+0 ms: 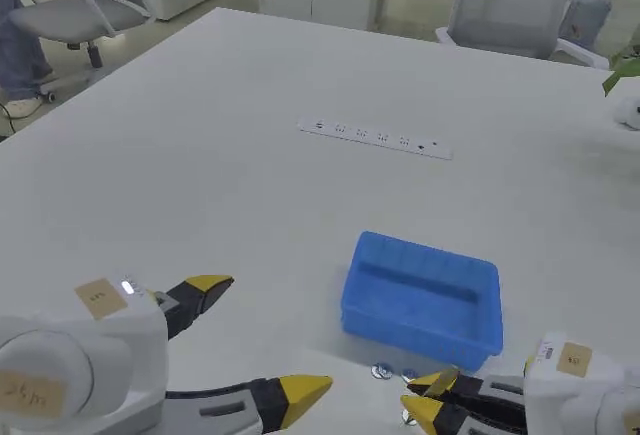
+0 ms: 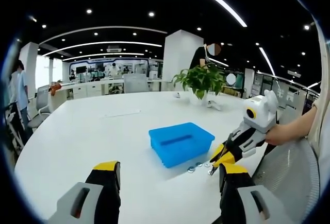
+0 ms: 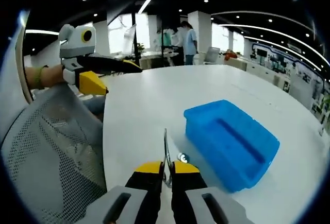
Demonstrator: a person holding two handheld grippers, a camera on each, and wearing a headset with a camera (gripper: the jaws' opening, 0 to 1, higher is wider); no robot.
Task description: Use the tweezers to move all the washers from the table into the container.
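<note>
Two grippers sit nearest you: your left gripper (image 1: 258, 338), jaws spread wide and empty; your right gripper (image 1: 428, 397), jaws pressed on the tweezers (image 3: 165, 152). Just beyond, washers (image 1: 381, 371) lie beside the blue container (image 1: 415, 323), at its near wall.

a: lighting?
b: bright, even, all overhead. long ceiling light strips (image 2: 206, 0) plus recessed spotlights (image 2: 151, 14) in the left gripper view. the strips bloom a bit against the dark ceiling.
a: shadows?
b: soft. faint dark band at the base of the blue container (image 1: 420, 300) in the head view. white table (image 1: 250, 105) has a mild sheen, nothing blown out.
a: sharpness?
b: head view slightly soft, washers (image 1: 381, 371) barely resolve. both gripper views bend hard at the edges: table rim and ceiling lines bow. tweezers (image 3: 165, 147) up close look thin and slightly smeared.
</note>
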